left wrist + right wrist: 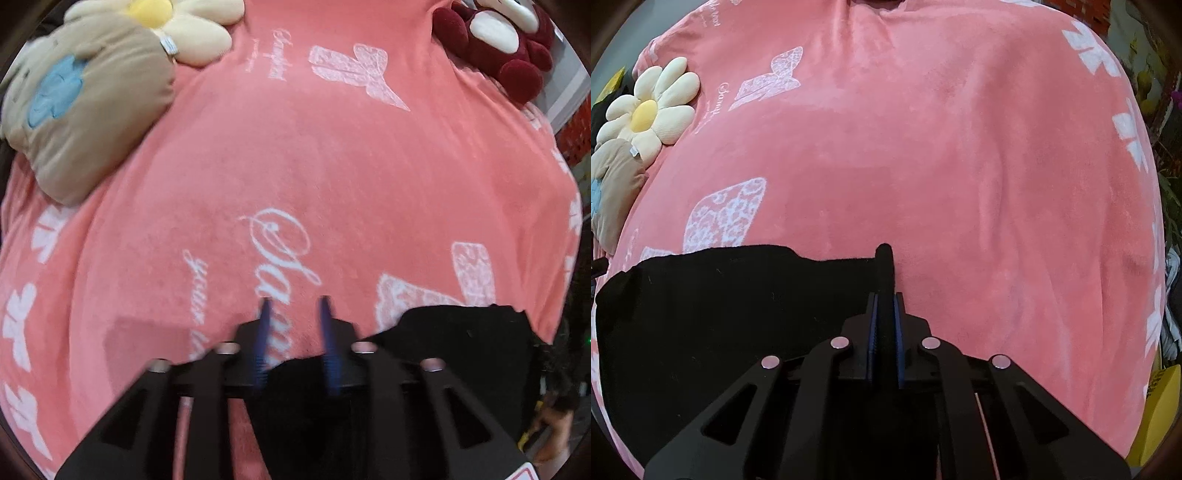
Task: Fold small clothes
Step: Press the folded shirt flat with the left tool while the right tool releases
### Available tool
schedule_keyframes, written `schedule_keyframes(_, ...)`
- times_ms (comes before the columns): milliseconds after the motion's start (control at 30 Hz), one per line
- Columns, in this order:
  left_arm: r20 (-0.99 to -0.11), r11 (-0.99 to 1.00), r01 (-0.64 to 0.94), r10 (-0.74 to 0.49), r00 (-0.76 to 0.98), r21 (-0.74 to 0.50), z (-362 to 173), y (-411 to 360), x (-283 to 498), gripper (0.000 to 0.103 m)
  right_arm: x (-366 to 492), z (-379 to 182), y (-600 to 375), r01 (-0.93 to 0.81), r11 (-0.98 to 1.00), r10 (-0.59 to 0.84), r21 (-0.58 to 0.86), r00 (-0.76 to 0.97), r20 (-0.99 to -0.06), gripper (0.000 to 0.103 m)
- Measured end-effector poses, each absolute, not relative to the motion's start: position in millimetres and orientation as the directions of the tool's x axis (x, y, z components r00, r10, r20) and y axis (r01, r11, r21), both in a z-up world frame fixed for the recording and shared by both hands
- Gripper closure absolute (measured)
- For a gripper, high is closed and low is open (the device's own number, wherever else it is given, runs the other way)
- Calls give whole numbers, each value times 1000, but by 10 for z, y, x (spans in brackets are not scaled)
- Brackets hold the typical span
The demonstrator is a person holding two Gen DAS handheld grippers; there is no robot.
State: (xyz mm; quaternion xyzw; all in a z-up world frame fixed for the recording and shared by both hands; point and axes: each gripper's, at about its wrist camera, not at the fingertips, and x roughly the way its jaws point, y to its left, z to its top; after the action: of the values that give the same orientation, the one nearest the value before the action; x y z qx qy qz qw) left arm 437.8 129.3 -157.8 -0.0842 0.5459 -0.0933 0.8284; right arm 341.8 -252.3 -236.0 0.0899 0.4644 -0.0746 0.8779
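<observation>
A small black garment lies on a pink blanket with white bow prints. My right gripper is shut on the garment's right edge, a fold of black cloth pinched between its blue pads. In the left wrist view the garment lies at the lower right and runs under the gripper. My left gripper is open, its blue fingers apart, over the garment's left edge and the pink blanket.
A beige cushion with a blue patch and a cream daisy plush lie at the far left. A dark red plush toy sits at the far right. The blanket's edge drops off on the right.
</observation>
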Motion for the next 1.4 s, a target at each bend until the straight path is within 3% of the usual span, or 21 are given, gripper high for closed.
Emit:
schedule_keyframes(33,-893,965,70,-260,367,-252,-1584,1287,4377,53,3428,-2361,-2512,213,973,-48,86,557,-829,94)
schedule_keyframes(67,-898,964,81,-266,351,-254,-1592,1262,4372,50,3421,-2361,-2501,210,974,-45,89,558,-829,93)
schedule_keyframes(233,-949,972,156,-212,233,-178,-1775,1052,4342,49,3418,-2371,-2476,204,975,-46,82,554,-831,93)
schedule_keyframes(267,-950,970,161,-214,227,-180,-1800,1035,4332,51,3423,-2372,-2475,206,975,-46,83,554,-831,93)
schedule_keyframes(333,-944,968,176,-221,243,-181,-1786,1003,4311,93,3422,-2370,-2465,206,975,-46,83,554,-832,93)
schedule_keyframes(367,-941,968,171,-224,254,-184,-1757,999,4307,100,3411,-2363,-2456,207,975,-48,82,554,-831,93)
schedule_keyframes(467,-899,976,118,-214,382,-182,-1542,1065,4268,103,3392,-2342,-2461,215,973,-57,81,570,-819,93)
schedule_keyframes(567,-822,994,-46,-54,567,-97,-1292,1238,4222,103,3343,-2321,-2540,262,960,-76,102,589,-805,93)
schedule_keyframes(600,-817,995,-92,26,576,-34,-1286,1261,4240,103,3343,-2319,-2560,269,956,-67,116,587,-807,93)
schedule_keyframes(667,-835,997,-81,44,549,-1,-1319,1256,4272,103,3351,-2311,-2600,273,949,-34,157,584,-811,93)
schedule_keyframes(733,-851,998,-55,23,525,-7,-1338,1234,4262,97,3370,-2276,-2599,255,949,-2,184,590,-807,87)
schedule_keyframes(767,-858,999,-40,8,514,-15,-1341,1223,4242,91,3404,-2286,-2571,235,954,14,184,578,-816,67)
schedule_keyframes(800,-859,999,-35,1,512,-19,-1344,1221,4234,81,3455,-2333,-2532,209,963,27,170,551,-834,64)
schedule_keyframes(833,-860,999,-28,-6,511,-24,-1349,1200,4220,77,3491,-2378,-2499,188,970,33,155,529,-848,88)
schedule_keyframes(867,-858,999,-30,0,513,-17,-1349,1195,4211,72,3512,-2415,-2496,203,973,-8,110,506,-862,96)
schedule_keyframes(967,-861,999,-21,-19,508,-34,-1354,1226,4126,72,3466,-2339,-2684,367,930,-167,20,471,-866,96)
schedule_keyframes(1033,-870,998,-9,-47,490,-59,-1380,1207,4090,70,3358,-2119,-2685,384,921,-164,65,534,-830,96)
schedule_keyframes(1133,-886,995,8,-90,454,-97,-1420,1228,4071,66,3423,-1863,-2229,178,974,8,140,591,-807,93)
schedule_keyframes(1267,-909,978,44,-208,362,-206,-1447,1257,4069,66,3779,-1648,-1156,-163,972,234,172,544,-806,91)
schedule_keyframes(1333,-911,962,61,-271,312,-265,-1458,1301,4009,61,4030,-1607,-772,-228,957,276,182,511,-814,90)
schedule_keyframes(1400,-914,958,93,-286,288,-271,-1459,1339,3935,61,4256,-1635,-465,-278,944,296,179,466,-834,77)
